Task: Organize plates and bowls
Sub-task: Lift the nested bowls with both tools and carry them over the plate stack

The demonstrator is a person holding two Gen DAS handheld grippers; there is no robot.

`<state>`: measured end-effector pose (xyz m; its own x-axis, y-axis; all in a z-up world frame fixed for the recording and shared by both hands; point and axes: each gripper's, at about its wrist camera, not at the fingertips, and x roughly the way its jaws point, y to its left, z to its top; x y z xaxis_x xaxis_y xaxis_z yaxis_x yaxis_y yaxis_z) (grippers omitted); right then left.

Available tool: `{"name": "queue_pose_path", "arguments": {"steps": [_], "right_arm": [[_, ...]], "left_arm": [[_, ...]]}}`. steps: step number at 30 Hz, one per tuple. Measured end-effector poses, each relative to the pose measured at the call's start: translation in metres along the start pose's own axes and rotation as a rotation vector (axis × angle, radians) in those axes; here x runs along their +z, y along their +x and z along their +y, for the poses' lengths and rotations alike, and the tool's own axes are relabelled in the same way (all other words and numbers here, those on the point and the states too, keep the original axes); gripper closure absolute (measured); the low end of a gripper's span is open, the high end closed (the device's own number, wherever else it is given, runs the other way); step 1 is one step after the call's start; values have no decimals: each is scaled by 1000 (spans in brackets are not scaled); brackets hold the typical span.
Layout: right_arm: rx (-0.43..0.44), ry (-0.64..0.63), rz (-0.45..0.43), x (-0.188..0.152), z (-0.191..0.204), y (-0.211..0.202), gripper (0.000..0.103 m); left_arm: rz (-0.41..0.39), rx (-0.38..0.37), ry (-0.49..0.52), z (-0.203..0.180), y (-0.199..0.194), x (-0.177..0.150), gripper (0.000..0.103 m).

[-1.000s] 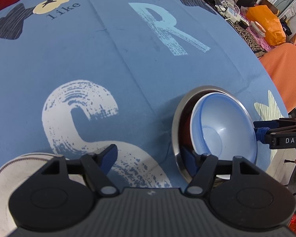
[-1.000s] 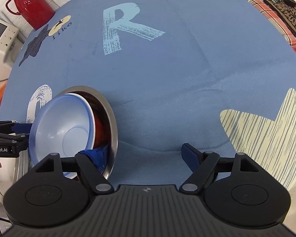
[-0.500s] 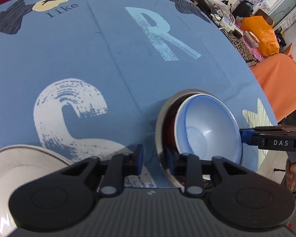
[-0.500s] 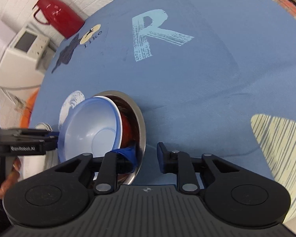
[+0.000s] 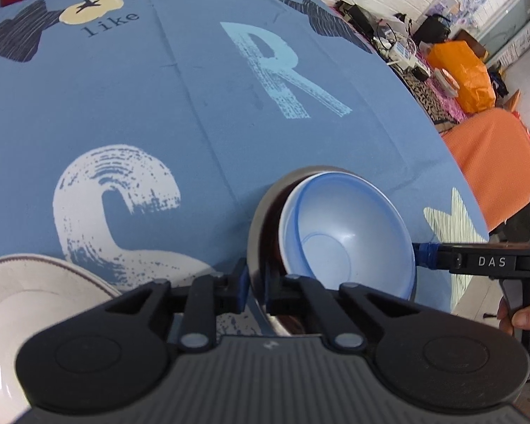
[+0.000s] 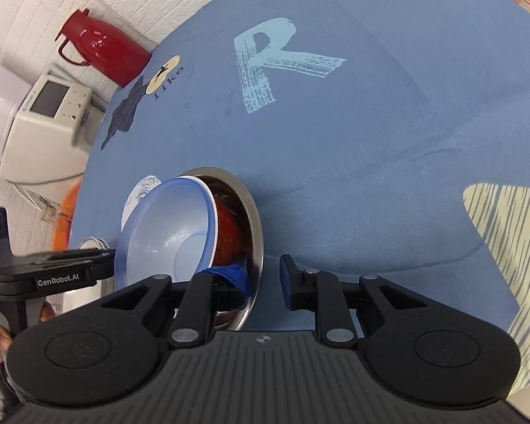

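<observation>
Left tongs [image 5: 254,288] closed onto steel bowl [image 5: 261,212] rim.

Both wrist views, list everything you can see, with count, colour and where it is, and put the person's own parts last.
Steel bowl: one, silver, on the tablecloth, outermost of the nested stack.
Red bowl: one, inside the steel bowl.
Blue bowl: one, pale blue, tilted in the red bowl.
Plate: one, white with dark rim, near left edge.
Tablecloth: one, blue, printed letters.
Jug: one, red, far edge.
Appliance: one, white, beside the table.
Left gripper: black, shut on steel bowl rim.
Right gripper: black, straddling that rim, not yet closed.
Hand: fingers on right handle.
</observation>
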<state>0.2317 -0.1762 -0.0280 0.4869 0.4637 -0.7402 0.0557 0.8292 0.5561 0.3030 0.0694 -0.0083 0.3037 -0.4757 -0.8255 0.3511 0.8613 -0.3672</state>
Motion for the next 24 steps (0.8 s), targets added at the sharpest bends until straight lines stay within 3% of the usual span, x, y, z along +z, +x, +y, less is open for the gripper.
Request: {"name": "queue_pose_path", "arguments": {"steps": [6,13,18,20,24], "right_arm": [[23,-5,-38,7,4,-6,102],[13,33,8,4,-2,7,97],[-53,-36,-1,3,6,7,88],[-92,-68,0,4,8,9,79],[-143,-92,4,5,15,13,80]], "left_arm": [[-3,-38,-45,6,-3,7,103],[1,10,-23,4,3,10,103],[0,19,-3,2,4,10,103],[-10,25,9,1,4,9,103],[-16,25,9,1,4,7,103]]}}
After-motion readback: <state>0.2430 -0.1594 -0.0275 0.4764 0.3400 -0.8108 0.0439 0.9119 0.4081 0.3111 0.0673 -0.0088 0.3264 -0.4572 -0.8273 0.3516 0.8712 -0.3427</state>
